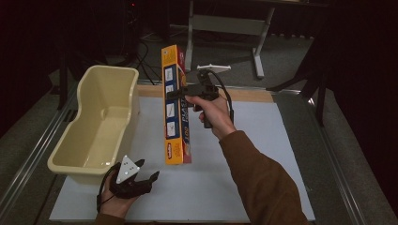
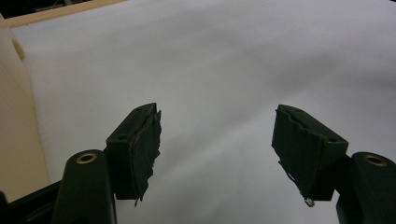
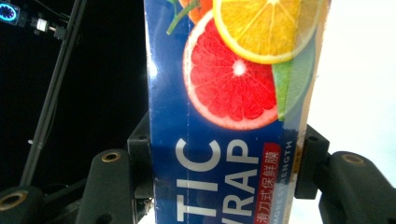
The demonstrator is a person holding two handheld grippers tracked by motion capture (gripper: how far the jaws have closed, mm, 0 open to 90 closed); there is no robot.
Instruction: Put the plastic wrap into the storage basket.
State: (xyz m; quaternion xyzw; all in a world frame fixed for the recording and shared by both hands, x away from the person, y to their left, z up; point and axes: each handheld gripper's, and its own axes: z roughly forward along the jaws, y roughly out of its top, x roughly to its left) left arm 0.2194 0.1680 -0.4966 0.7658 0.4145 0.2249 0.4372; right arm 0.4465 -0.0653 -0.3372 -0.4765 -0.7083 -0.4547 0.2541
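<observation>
A long plastic-wrap box (image 1: 174, 105), orange and blue with citrus pictures, hangs upright above the white table sheet (image 1: 263, 140). My right gripper (image 1: 180, 92) is shut on it partway up, held from the right by a hand in a brown sleeve. In the right gripper view the box (image 3: 224, 107) sits between both black jaws, which press on its sides. My left gripper (image 1: 148, 170) rests low at the front left by the tub, open with nothing between its pads (image 2: 144, 149); in the left gripper view bare white sheet lies under the gripper (image 2: 215, 154).
A cream plastic tub (image 1: 101, 124) stands at the left of the sheet, its wall at the left edge of the left gripper view (image 2: 16, 130). A wooden strip (image 1: 244, 95) borders the table's far edge. Metal rails run along both sides, and a table frame (image 1: 225, 28) stands behind.
</observation>
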